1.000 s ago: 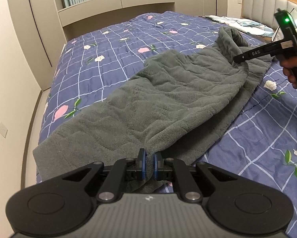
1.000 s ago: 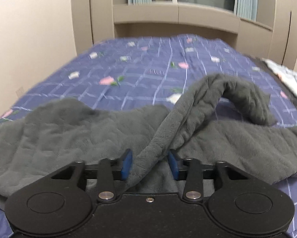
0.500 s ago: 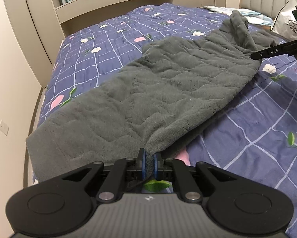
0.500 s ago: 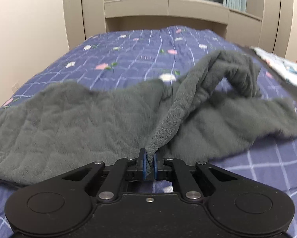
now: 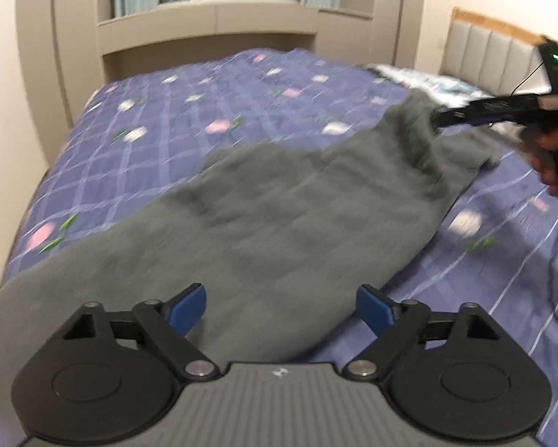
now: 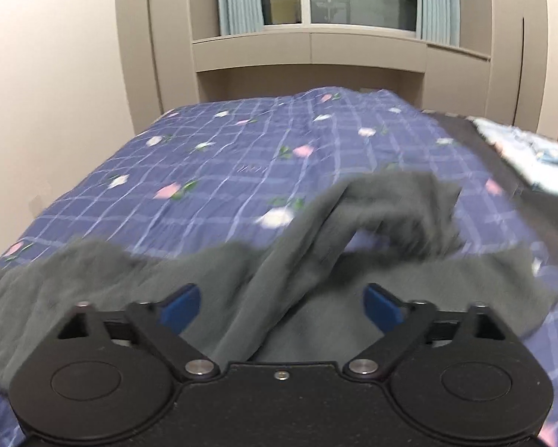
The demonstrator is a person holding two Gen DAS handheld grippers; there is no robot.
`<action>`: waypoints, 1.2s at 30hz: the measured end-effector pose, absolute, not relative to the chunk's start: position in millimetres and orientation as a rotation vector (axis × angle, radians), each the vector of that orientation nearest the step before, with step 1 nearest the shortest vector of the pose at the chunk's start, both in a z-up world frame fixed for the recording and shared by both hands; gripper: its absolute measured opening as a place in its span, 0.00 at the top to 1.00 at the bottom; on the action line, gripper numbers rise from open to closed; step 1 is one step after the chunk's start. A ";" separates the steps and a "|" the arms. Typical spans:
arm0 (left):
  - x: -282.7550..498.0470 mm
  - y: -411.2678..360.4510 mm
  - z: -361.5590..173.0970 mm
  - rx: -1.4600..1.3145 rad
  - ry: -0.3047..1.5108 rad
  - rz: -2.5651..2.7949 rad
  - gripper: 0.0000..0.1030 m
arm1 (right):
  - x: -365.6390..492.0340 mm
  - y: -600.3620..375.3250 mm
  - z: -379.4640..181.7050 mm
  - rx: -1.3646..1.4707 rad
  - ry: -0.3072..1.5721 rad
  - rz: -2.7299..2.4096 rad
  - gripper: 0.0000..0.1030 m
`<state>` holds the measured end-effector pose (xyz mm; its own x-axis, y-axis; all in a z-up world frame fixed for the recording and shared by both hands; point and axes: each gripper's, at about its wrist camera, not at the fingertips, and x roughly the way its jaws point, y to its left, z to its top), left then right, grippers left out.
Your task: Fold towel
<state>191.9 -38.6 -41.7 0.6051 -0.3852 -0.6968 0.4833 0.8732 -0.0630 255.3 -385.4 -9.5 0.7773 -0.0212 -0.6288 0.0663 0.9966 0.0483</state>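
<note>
Fluffy matt cloth towel (image 5: 279, 205)

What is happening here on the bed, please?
A person is folding a grey towel on a bed covered with a blue flowered bedspread, using one hand-held gripper in each hand. Right now the left hand-held gripper and the right hand-held gripper are both wide open just above the towel, gripping nothing. The towel lies loosely along the bed, with a raised, rumpled ridge at the right gripper's end. The pictures are blurred by motion.
</note>
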 end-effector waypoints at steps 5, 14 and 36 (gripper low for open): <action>222.8 -97.6 -38.0 0.089 0.757 -0.542 0.01 | 312.2 -413.0 10.7 0.007 0.701 -0.149 0.01; 266.3 -181.2 -38.2 0.059 0.728 -0.547 0.00 | 391.1 -444.1 18.9 0.023 0.816 -0.262 0.00; 288.4 -276.9 -51.6 0.104 0.831 -0.714 0.80 | 433.2 -484.6 -17.8 0.103 1.061 -0.311 0.76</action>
